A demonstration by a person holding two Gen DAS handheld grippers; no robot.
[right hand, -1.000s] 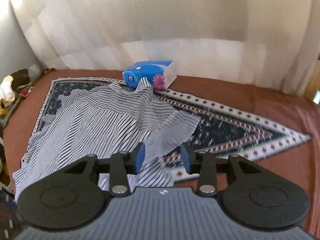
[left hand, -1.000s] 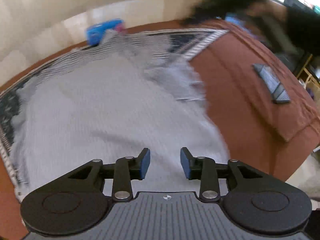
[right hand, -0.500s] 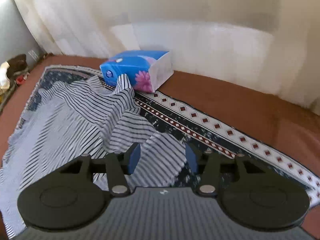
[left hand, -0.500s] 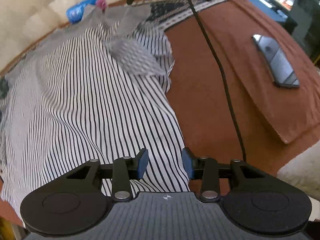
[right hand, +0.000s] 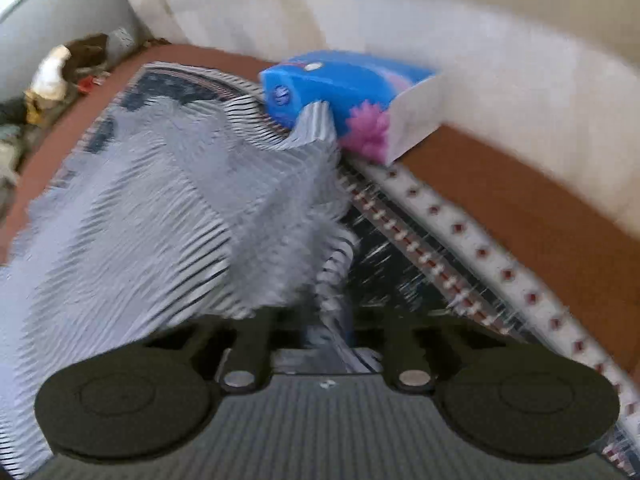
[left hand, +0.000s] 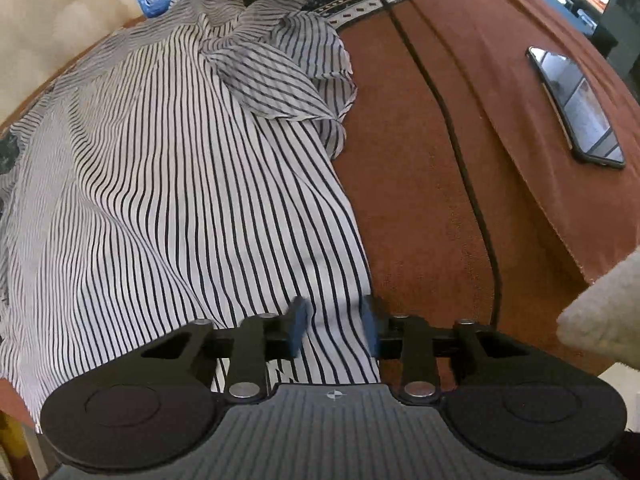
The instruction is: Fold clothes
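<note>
I see a brown bedcover [left hand: 432, 184] with a patterned rug [right hand: 404, 264] on it, and the striped shirt [left hand: 168, 184] lies spread over both, one sleeve bunched up toward the far end. My left gripper [left hand: 333, 330] points down at the shirt's near right edge; its jaws are closing, the hem sits between them, and the blue pads are not pressing on it yet. My right gripper [right hand: 329, 334] is clenched on a fold of the shirt, though that view is blurred. A blue tissue pack [right hand: 348, 96] sits at the rug's far edge, touching the shirt. A phone [left hand: 576, 108] lies on the cover well right of the shirt, with a black cable [left hand: 460, 160] between them.
</note>
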